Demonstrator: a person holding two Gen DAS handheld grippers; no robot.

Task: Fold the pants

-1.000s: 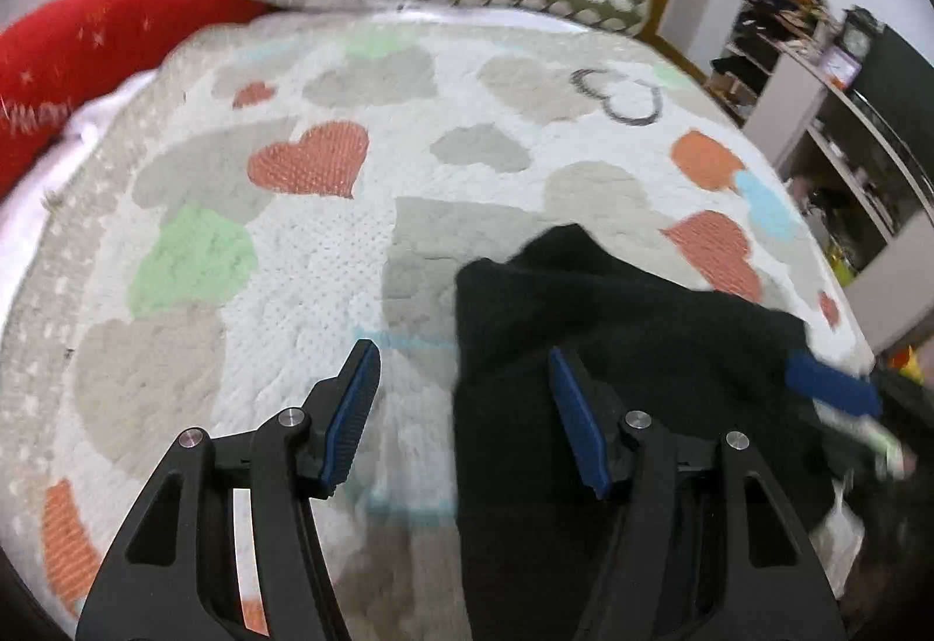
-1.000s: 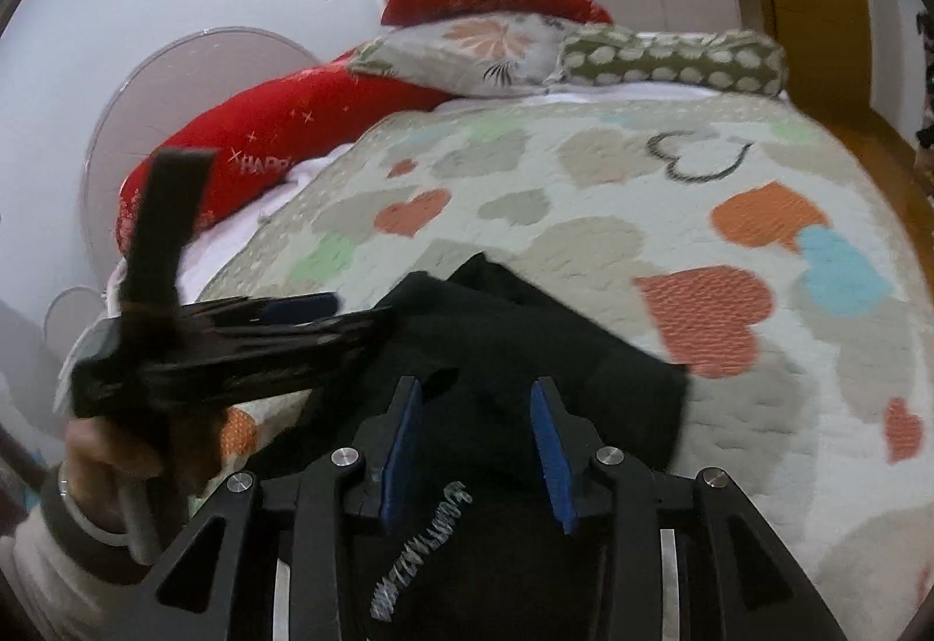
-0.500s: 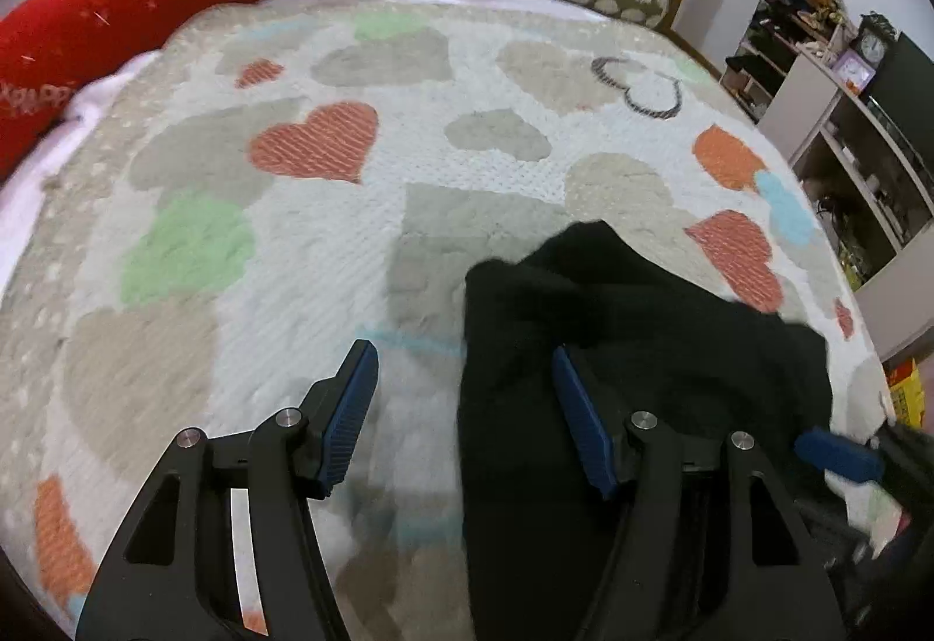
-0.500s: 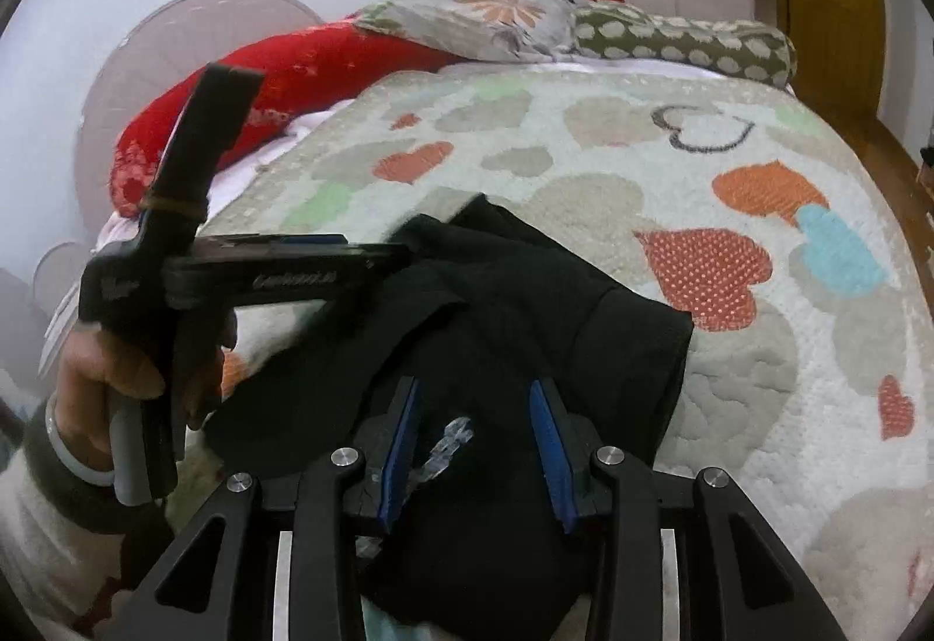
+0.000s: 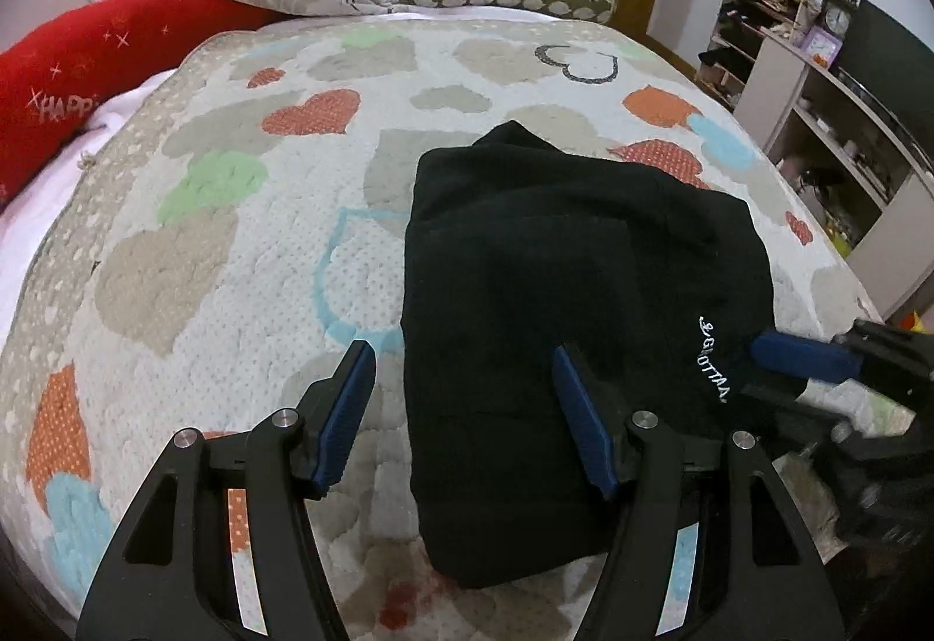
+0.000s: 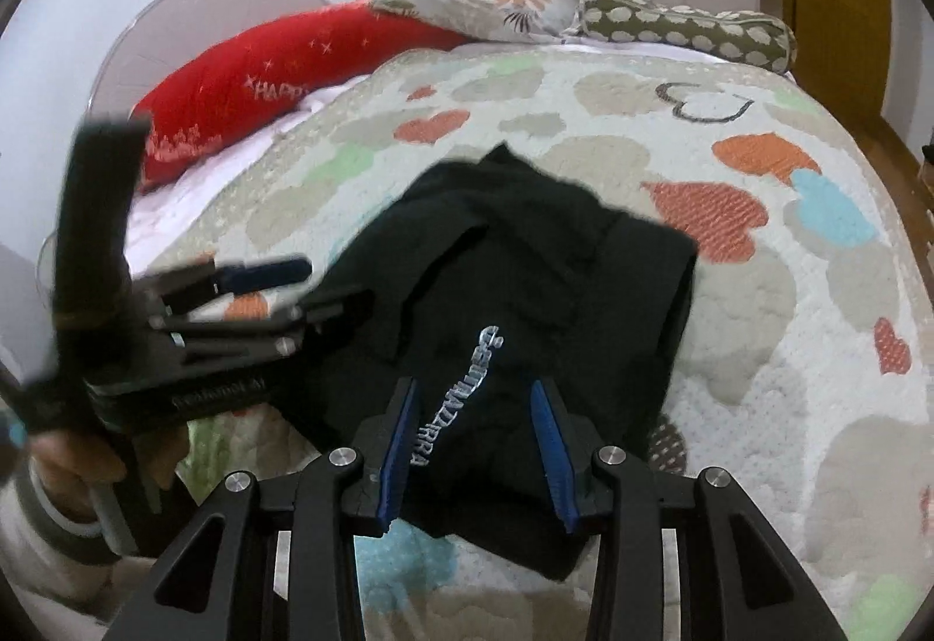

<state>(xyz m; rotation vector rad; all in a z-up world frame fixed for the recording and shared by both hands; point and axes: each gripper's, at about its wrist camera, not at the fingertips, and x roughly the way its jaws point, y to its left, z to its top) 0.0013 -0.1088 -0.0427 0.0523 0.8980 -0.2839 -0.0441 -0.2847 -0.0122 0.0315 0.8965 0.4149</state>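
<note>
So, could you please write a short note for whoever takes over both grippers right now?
Left gripper: open, nothing between its pads; one pad hangs over the quilt, the other over the pants.
Right gripper: jaws apart over the near edge of the pants, by the white lettering; whether they grip cloth is unclear.
Pants: black, already folded into a compact bundle on the quilt.
Left: perhaps tidy the uneven far corner and back both grippers away.
</note>
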